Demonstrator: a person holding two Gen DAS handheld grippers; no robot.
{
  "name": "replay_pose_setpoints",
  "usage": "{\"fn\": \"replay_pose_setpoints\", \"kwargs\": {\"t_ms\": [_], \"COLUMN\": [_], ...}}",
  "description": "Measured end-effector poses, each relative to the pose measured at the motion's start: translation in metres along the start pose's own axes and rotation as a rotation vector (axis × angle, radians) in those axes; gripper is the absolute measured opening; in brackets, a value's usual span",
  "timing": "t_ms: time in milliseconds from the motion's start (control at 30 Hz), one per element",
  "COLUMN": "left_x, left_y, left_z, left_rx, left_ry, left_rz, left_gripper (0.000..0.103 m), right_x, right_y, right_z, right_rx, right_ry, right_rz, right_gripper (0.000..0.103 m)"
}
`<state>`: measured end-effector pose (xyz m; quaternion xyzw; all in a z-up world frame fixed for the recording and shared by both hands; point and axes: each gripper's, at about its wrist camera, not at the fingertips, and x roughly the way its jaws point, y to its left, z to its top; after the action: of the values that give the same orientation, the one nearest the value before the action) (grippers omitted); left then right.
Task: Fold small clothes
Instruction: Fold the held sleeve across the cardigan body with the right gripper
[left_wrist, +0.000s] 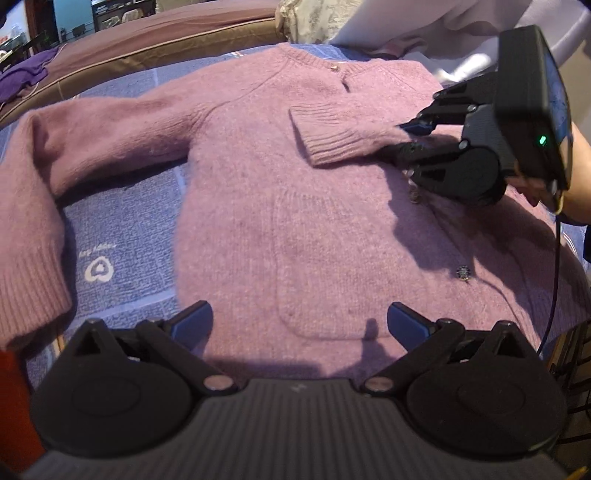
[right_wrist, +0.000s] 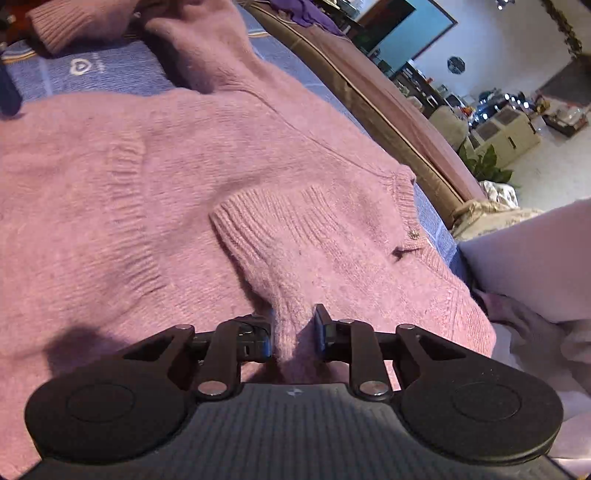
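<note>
While the pink cardigan (left_wrist: 288, 206) lies flat, front up, on the blue quilt (left_wrist: 125, 236), one sleeve (right_wrist: 266, 251) is folded across its chest and pinched between the right gripper (right_wrist: 293, 332) pads, cuff pointing ahead. The other sleeve (left_wrist: 44, 192) is spread out, ahead and left of the left gripper (left_wrist: 299, 321), which is held wide apart, nothing grasped, and nearer. Bare quilt is left beside it for folding.

Hand-held tongs, pair, black plastic.
Left tongs (left_wrist: 300, 321) and right tongs (right_wrist: 294, 334): blue-tipped fingers (left_wrist: 408, 326), round ribbed-grey housings, silver pivot screws, green light, black cable (left_wrist: 556, 280), bare-skinned hand (left_wrist: 532, 186).
</note>
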<state>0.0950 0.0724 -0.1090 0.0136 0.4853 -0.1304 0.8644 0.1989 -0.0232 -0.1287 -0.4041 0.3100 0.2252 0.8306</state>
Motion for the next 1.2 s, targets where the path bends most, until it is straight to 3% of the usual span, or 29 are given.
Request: {"fn": "replay_pose_setpoints", "kwargs": {"t_ms": [67,133,233,400,467,567,633,667,767,900,1000,1200], "left_x": [-0.001,-0.002,-0.006,-0.011,-0.015,-0.02,-0.02,-0.019,-0.016,-0.014,-0.02,-0.015], "left_y": [0.008,0.011,0.012,0.013,0.018,0.026,0.032,0.033,0.036,0.033,0.025,0.006], "left_z": [0.0,0.001,0.003,0.002,0.001,-0.002,-0.004,-0.005,-0.007,-0.001,0.009,0.027], "left_rx": [-0.032,-0.042,-0.045,-0.048,-0.06,-0.079,-0.089,-0.091,-0.098,-0.102,-0.089,-0.039], "left_ry": [-0.001,-0.01,-0.029,-0.036,-0.045,-0.042,-0.03,-0.026,-0.02,-0.036,-0.095,-0.098], "left_rz": [-0.001,-0.007,-0.021,-0.032,-0.023,-0.011,0.0,0.001,-0.001,-0.036,-0.047,-0.043], "left_gripper": [0.103,0.103,0.103,0.103,0.103,0.103,0.103,0.103,0.103,0.103,0.103,0.103], "right_x": [-0.007,-0.023,-0.047,-0.071,-0.061,-0.03,-0.009,0.002,0.002,-0.042,-0.062,-0.051], "right_y": [-0.018,-0.033,-0.065,-0.083,-0.07,-0.041,-0.02,-0.009,0.002,-0.013,-0.04,-0.09], "right_z": [0.012,0.025,0.052,0.109,0.126,0.132,0.122,0.114,0.085,0.046,0.005,-0.091], "right_rx": [0.067,0.064,0.137,0.205,0.203,0.21,0.217,0.226,0.293,0.376,0.431,0.583], "right_ry": [-0.039,-0.095,-0.214,-0.39,-0.4,-0.348,-0.273,-0.23,-0.214,-0.281,-0.257,0.023], "right_rz": [-0.012,-0.082,-0.129,-0.088,-0.036,0.053,0.1,0.121,0.152,0.074,0.007,-0.191], "right_gripper": [0.029,0.028,0.027,0.027,0.027,0.029,0.037,0.048,0.052,0.097,0.098,0.101]}}
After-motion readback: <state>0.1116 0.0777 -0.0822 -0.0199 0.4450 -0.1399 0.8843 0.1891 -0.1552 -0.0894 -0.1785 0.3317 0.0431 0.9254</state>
